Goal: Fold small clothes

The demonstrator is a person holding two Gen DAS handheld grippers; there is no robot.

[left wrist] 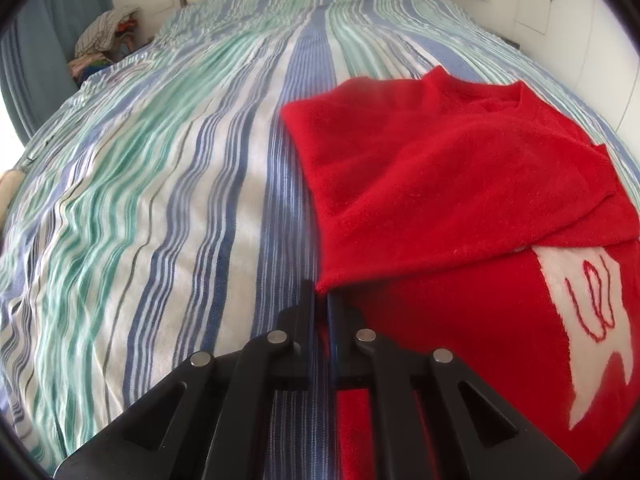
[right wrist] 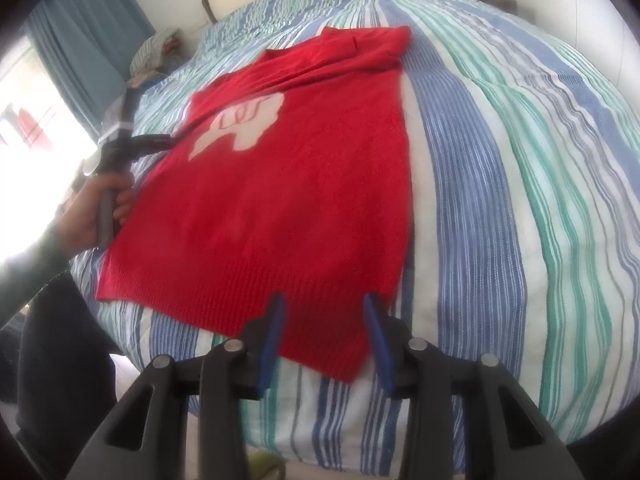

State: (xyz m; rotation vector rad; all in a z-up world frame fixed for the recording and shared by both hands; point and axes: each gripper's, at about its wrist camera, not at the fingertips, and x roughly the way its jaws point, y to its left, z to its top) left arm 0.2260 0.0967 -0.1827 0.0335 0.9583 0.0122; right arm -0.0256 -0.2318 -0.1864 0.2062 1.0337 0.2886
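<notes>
A red knit sweater (left wrist: 440,168) with a white motif (left wrist: 592,312) lies flat on the striped bed cover (left wrist: 160,200), one sleeve folded across its chest. My left gripper (left wrist: 322,296) is shut on the corner of that folded part, red cloth pinched between its fingertips. In the right wrist view the sweater (right wrist: 280,200) stretches away from me, and the left gripper (right wrist: 172,142) meets its left edge, held by a hand (right wrist: 108,200). My right gripper (right wrist: 324,308) hovers over the hem's near corner, open; the cloth lies below its blue pads (right wrist: 272,336), which do not press it.
A pile of other clothes (left wrist: 108,40) sits beside the bed's far left corner, near a blue curtain (right wrist: 88,32). The striped cover (right wrist: 500,160) spreads wide to the right of the sweater. The bed's near edge drops off just below the hem.
</notes>
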